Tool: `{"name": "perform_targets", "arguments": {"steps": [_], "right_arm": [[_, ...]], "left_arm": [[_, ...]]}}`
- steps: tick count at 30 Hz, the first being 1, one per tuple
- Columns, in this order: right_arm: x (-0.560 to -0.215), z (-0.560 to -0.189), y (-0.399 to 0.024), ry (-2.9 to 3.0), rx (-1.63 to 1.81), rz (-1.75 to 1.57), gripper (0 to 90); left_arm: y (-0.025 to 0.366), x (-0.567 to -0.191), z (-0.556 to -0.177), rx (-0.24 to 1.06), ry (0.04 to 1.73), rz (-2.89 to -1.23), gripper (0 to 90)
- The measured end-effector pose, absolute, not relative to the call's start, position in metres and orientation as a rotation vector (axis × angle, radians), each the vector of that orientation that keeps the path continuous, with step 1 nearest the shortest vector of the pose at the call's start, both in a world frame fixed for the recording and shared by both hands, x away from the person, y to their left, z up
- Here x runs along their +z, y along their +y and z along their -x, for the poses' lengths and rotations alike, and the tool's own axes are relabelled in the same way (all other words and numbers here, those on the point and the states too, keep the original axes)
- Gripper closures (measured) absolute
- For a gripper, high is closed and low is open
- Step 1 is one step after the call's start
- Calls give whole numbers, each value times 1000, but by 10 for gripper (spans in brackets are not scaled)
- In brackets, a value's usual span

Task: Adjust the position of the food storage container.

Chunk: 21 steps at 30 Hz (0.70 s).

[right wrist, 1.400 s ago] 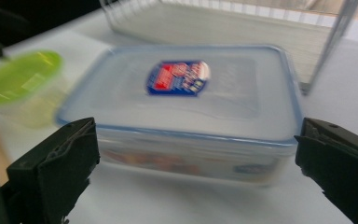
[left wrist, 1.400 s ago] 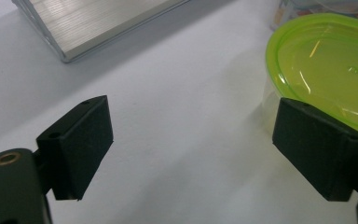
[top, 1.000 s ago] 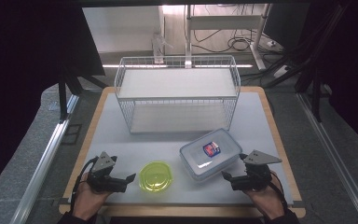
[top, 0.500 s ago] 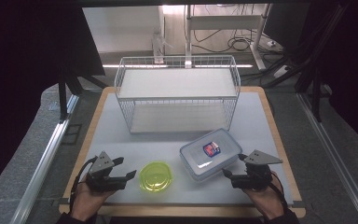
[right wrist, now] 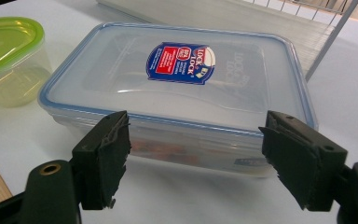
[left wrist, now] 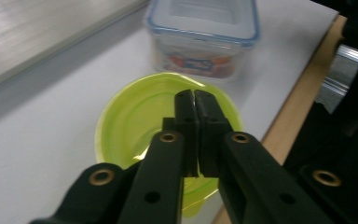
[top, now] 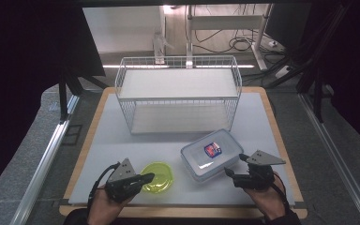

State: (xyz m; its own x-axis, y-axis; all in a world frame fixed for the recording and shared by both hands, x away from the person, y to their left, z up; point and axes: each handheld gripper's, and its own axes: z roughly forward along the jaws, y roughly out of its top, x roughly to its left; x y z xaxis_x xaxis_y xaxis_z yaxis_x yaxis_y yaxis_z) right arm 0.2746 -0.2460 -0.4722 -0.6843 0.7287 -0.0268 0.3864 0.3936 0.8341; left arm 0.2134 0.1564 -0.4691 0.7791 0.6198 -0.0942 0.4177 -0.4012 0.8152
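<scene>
Two containers are sitting in the lower middle of the high view on the white table (top: 122, 140): a round green-lidded container (top: 158, 177) and, to its right, a rectangular clear box (top: 212, 153) with a blue-edged lid and a red and blue label.

The left gripper (top: 145, 178) is reaching in from the lower left of that view, its tips lying over the near left edge of the green lid. In the left gripper view its jaws are pressed together with nothing between them, having just been closing, and the green lid (left wrist: 135, 116) is spreading out beneath and behind them in the centre of the frame.

The right gripper (top: 230, 173) is sitting at the lower right, just beside the box's near corner. In the right gripper view its jaws are standing apart at either side of the box's near wall (right wrist: 191, 144), having just been closing a little; the pads are not pressing on it.

Behind both, a white wire rack (top: 178, 93) is standing in the upper middle.
</scene>
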Motion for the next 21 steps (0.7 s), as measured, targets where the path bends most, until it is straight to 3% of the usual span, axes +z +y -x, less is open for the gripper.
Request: {"name": "perform_targets", "arguments": {"steps": [10, 21], "right_arm": [[-473, -275, -246, 2271, 1200, -968, 236], [-474, -275, -246, 2282, 1192, -961, 244]], "left_arm": [[124, -475, -210, 223, 708, -2090, 900], [105, -491, -217, 180, 748, -2138, 900]]}}
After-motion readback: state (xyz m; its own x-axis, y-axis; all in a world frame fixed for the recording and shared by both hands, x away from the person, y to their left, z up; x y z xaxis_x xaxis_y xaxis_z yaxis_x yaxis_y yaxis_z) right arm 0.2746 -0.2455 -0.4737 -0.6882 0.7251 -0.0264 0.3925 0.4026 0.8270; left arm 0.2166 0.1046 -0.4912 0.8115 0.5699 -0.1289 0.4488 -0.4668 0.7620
